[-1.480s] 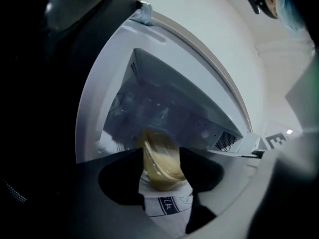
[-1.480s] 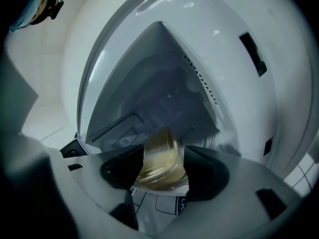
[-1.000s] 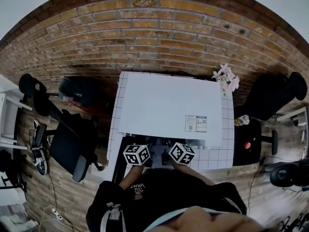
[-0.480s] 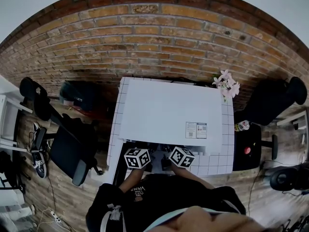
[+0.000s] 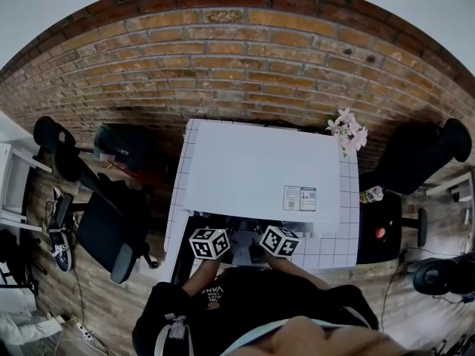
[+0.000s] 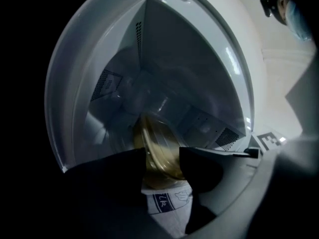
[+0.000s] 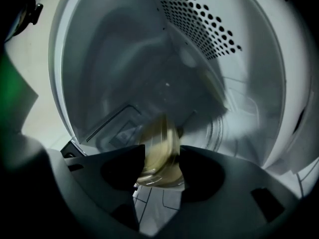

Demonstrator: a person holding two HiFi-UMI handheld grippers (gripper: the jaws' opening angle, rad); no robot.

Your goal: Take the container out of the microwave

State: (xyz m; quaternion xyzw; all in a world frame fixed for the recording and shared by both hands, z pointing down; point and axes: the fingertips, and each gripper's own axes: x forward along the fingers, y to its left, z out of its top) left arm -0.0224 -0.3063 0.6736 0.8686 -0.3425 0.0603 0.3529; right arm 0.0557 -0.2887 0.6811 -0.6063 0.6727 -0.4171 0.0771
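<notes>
1. The container (image 6: 158, 146) is clear and round, with a yellowish filling that reaches partway up. I cannot tell what the filling is.
2. It sits in the open cavity of the white microwave (image 5: 252, 169), which stands on the grid-patterned desk (image 5: 346, 236) against a brick wall. The cavity's grey walls and vent holes show behind it.
3. Left gripper (image 6: 162, 156): the jaws have just been closing and stand wide. The container fills the gap between them, and each dark jaw meets one of its sides.
4. Right gripper (image 7: 162, 156): the jaws have also just been closing, and they are nearly as wide. The container (image 7: 158, 151) is blurred here and spans the gap, touching both jaws.
5. In the head view both marker cubes sit side by side at the microwave's front edge, and the jaws are hidden under its top.
</notes>
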